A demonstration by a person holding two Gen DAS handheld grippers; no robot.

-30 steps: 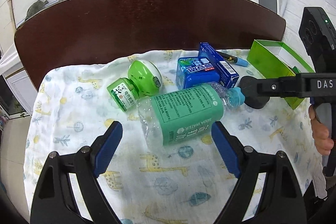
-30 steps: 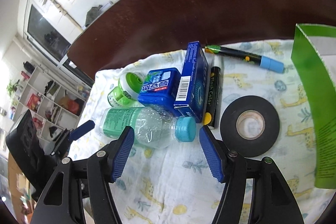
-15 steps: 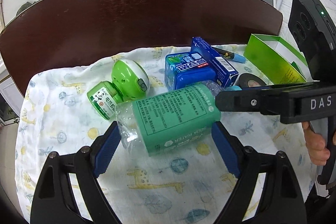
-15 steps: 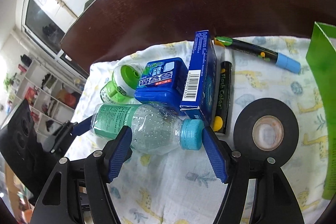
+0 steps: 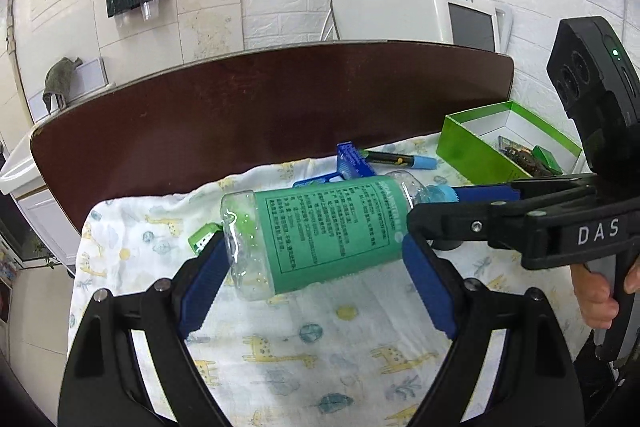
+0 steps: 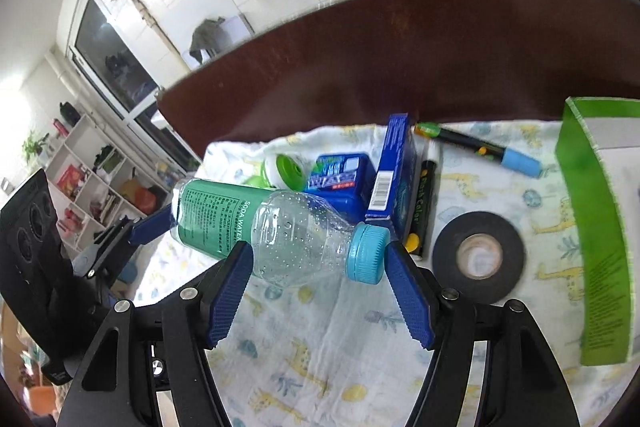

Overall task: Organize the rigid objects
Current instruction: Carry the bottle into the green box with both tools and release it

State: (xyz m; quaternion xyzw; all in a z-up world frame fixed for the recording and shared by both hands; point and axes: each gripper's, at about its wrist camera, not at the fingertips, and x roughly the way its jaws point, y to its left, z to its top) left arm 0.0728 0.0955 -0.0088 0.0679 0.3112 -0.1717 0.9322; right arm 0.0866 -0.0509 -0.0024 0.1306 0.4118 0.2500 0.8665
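Observation:
A clear plastic soda water bottle (image 5: 320,235) with a green label and a blue cap (image 6: 366,253) hangs tilted above the giraffe-print cloth (image 5: 320,347). My left gripper (image 5: 312,255) is shut on its labelled body, one pad at the base end and one near the shoulder. My right gripper (image 6: 316,255) is shut on the neck end, with one pad on the clear shoulder and the other against the cap. In the left wrist view the right gripper (image 5: 440,205) comes in from the right. In the right wrist view the left gripper (image 6: 154,223) shows behind the bottle's base.
Behind the bottle lie a green-and-white plug-in device (image 6: 286,169), a blue gum box (image 6: 338,181), a blue carton (image 6: 394,163) and two black markers (image 6: 480,147). A black tape roll (image 6: 478,257) lies beside an open green box (image 6: 592,227). The dark wooden table (image 5: 240,107) extends beyond the cloth.
The bottle lay on the cloth between open fingers. Both grippers have closed around it and lifted it together, so it now hangs above the cloth and hides the objects behind.

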